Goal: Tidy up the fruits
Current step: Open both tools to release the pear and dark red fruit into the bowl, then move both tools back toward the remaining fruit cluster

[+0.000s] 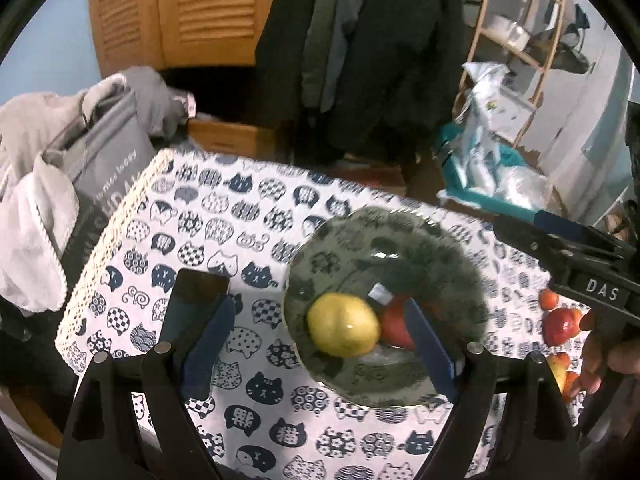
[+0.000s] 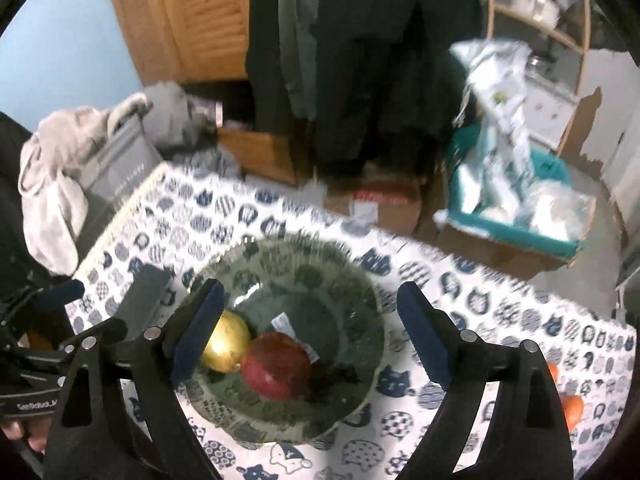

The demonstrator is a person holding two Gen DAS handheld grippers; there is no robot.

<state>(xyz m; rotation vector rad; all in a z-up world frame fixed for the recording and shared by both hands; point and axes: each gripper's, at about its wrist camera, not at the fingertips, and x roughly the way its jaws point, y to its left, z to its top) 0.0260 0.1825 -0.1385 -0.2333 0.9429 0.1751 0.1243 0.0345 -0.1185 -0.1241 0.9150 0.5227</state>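
Observation:
A dark glass bowl (image 1: 360, 240) (image 2: 320, 280) stands on the cat-print tablecloth. In it lie a yellow-green fruit (image 1: 343, 325) (image 2: 226, 346) and a red apple (image 1: 394, 326) (image 2: 276, 366). My left gripper (image 1: 316, 344) is open and empty, its jaws spread over the bowl's near left part. My right gripper (image 2: 312, 336) is open and empty above the bowl; its body also shows at the right of the left wrist view (image 1: 576, 256). Several red and orange fruits (image 1: 560, 326) (image 2: 570, 410) lie on the cloth right of the bowl.
A dark phone (image 1: 196, 304) lies on the cloth left of the bowl. A grey bag with clothes (image 1: 80, 184) stands off the table's left edge. Hanging coats (image 1: 360, 48), a cardboard box (image 2: 384, 200) and a teal bin (image 2: 520, 216) lie beyond the far edge.

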